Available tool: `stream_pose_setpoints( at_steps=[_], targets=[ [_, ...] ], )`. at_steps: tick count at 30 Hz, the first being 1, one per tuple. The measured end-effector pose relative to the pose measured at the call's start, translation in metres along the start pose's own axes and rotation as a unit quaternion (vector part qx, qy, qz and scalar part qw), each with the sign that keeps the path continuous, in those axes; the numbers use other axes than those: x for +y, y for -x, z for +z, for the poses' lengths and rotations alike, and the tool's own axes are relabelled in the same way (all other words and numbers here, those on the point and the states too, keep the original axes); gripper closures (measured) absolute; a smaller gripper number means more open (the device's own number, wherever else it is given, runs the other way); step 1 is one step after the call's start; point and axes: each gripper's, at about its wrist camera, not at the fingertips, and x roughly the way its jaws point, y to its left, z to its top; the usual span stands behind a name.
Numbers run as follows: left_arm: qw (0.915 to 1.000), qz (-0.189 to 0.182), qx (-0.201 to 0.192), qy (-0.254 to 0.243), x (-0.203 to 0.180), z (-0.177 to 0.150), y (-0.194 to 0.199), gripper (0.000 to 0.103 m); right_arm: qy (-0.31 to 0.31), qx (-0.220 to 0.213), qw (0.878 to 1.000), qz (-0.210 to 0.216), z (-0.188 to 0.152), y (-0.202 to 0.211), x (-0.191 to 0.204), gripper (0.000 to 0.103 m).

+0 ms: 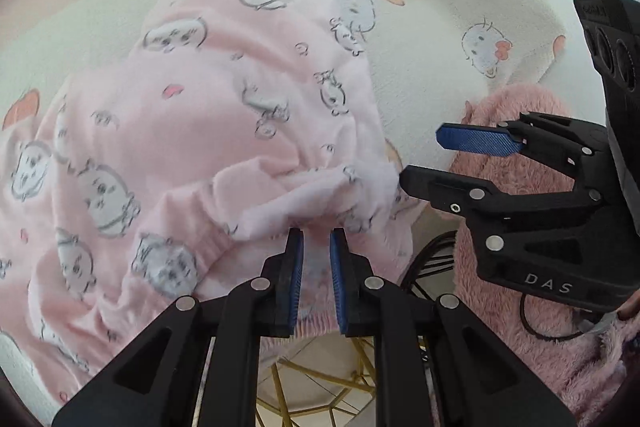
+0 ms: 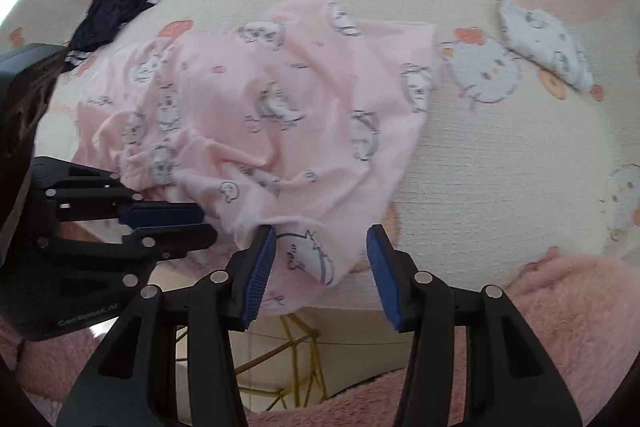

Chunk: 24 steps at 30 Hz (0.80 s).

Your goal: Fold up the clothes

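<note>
pink garment (image 1: 208,131): left edge cropped | right tool (image 1: 420,163) grip: unclear

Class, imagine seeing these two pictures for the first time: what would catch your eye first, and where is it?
First, the crumpled pink garment with cartoon prints, spread mid-table on the cat-patterned cloth. Then the two tools at its near edge: the left tool nearly closed, the right tool open. A folded white piece lies far right.

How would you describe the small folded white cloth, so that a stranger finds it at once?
Start from the big crumpled pink garment in the middle of the cartoon-cat sheet. Beyond its far right corner lies the small white cloth. Unlike the dark garment far left, it is neatly folded and pale.
</note>
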Motion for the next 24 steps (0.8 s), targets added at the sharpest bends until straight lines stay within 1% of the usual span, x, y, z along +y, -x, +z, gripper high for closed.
stream_pose_setpoints(
  at_steps=[1,2,3,5,7,8,10,12,16,17,20,22,24],
  targets=[
    [0.9999,0.008,0.003,0.008,0.002,0.009,-0.008,0.088,-0.023,0.001,1.000,0.001,0.000,0.002,-0.012,0.054],
    [0.9996,0.008,0.007,0.027,0.008,0.017,-0.016,0.088,-0.046,0.006,0.999,0.019,-0.001,0.002,-0.023,0.054],
    [0.9987,0.002,0.012,0.050,0.015,0.024,-0.023,0.088,-0.052,0.015,0.997,0.045,0.000,0.000,-0.028,0.054],
    [0.9952,-0.028,0.010,0.094,0.028,0.031,-0.027,0.088,-0.041,0.037,0.994,0.094,0.002,-0.006,-0.028,0.054],
    [0.9915,-0.048,0.002,0.121,0.035,0.030,-0.024,0.088,-0.009,0.033,0.993,0.112,0.002,-0.010,-0.011,0.054],
    [0.9908,-0.051,-0.004,0.126,0.035,0.027,-0.023,0.088,0.007,0.027,0.993,0.114,0.003,-0.013,-0.001,0.054],
    [0.9901,-0.046,-0.004,0.132,0.038,0.018,-0.021,0.088,0.030,0.021,0.995,0.094,0.007,-0.021,0.016,0.054],
    [0.9889,-0.043,0.000,0.142,0.044,0.007,-0.018,0.088,0.042,0.013,0.996,0.076,0.013,-0.026,0.024,0.054],
    [0.9853,-0.040,0.001,0.166,0.056,-0.004,-0.011,0.088,0.081,0.012,0.994,0.071,0.015,-0.029,0.038,0.054],
    [0.9857,-0.028,0.002,0.166,0.058,-0.006,-0.008,0.088,0.090,0.013,0.993,0.069,0.014,-0.030,0.041,0.054],
    [0.9875,0.021,0.012,0.155,0.061,-0.015,0.011,0.088,0.063,0.059,0.996,0.025,0.012,-0.049,0.029,0.055],
    [0.9873,0.054,0.019,0.148,0.063,-0.021,0.023,0.088,0.054,0.054,0.997,0.022,0.011,-0.044,0.024,0.057],
    [0.9843,0.104,0.016,0.142,0.064,-0.031,0.041,0.088,0.048,0.042,0.998,0.025,0.011,-0.036,0.021,0.057]
  ],
)
